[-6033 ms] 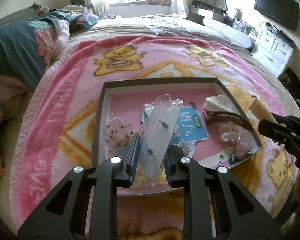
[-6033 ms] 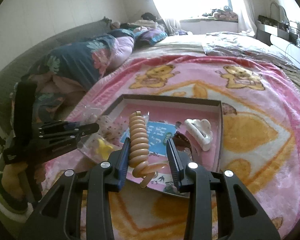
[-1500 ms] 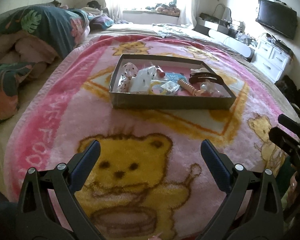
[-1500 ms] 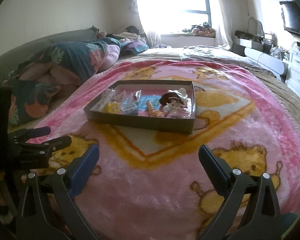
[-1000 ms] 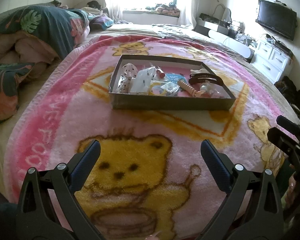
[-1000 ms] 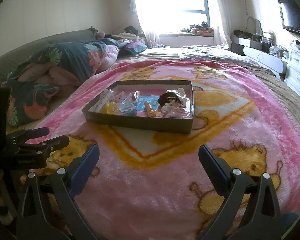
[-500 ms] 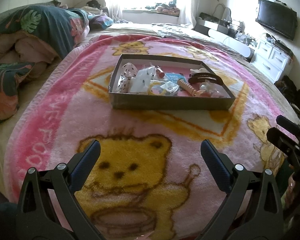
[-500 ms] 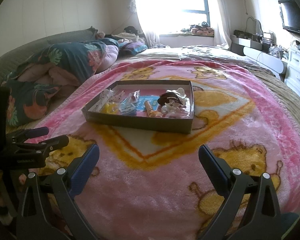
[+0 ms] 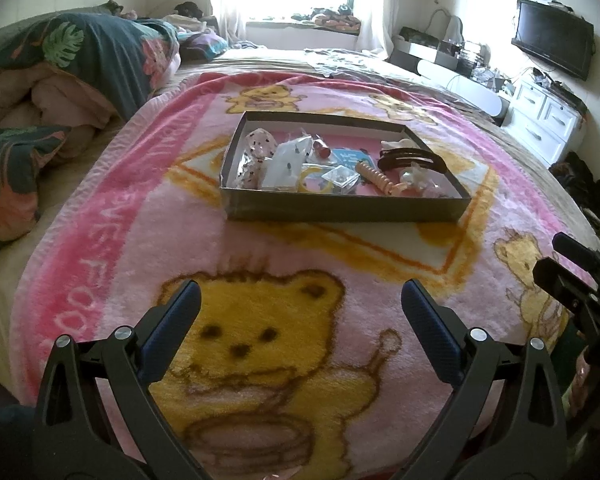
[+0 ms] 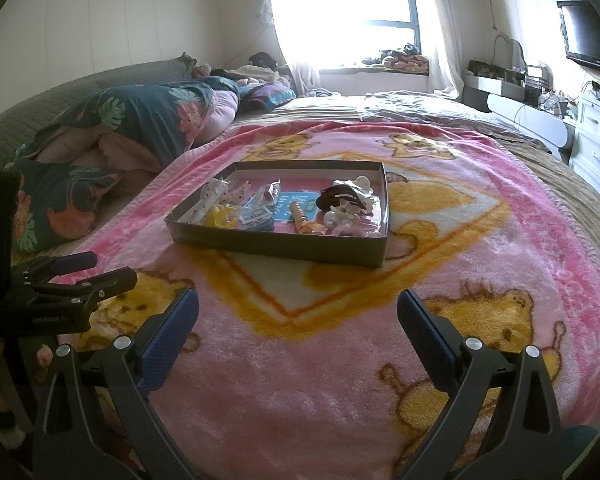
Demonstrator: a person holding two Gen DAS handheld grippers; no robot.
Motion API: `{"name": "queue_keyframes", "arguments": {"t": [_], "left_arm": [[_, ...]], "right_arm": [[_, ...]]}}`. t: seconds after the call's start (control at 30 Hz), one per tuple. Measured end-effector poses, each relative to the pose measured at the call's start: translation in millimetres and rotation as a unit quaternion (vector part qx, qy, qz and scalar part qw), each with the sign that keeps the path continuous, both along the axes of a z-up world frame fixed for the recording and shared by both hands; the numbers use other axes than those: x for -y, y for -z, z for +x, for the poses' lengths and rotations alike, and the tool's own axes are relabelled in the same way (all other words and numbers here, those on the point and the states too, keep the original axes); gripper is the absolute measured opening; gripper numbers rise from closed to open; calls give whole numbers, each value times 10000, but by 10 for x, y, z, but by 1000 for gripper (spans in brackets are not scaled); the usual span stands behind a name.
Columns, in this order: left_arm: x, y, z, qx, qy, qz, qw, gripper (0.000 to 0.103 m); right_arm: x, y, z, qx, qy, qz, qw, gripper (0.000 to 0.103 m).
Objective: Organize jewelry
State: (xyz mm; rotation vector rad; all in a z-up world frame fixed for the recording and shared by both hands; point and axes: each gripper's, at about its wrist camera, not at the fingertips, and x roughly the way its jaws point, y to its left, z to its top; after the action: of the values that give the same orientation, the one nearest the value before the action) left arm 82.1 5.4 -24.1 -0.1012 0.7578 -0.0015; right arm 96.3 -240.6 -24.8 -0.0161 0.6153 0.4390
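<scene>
Both grippers, left gripper [image 9: 300, 320] and right gripper [image 10: 298, 318], gape empty; one box [image 9: 340, 208] of jewelry lies ahead on one blanket [image 9: 300, 272].

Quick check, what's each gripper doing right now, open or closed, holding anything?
Left gripper: open wide, holding nothing, over the blanket.
Right gripper: open wide, holding nothing, short of the box.
</scene>
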Motion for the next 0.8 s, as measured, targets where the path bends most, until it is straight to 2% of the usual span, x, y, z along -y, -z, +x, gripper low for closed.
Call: {"name": "queue_keyframes", "arguments": {"t": [0.8], "left_arm": [[-27, 5, -2, -23, -16, 30, 10000, 94]], "right_arm": [[-12, 22, -15, -70, -37, 3, 10000, 99]]}}
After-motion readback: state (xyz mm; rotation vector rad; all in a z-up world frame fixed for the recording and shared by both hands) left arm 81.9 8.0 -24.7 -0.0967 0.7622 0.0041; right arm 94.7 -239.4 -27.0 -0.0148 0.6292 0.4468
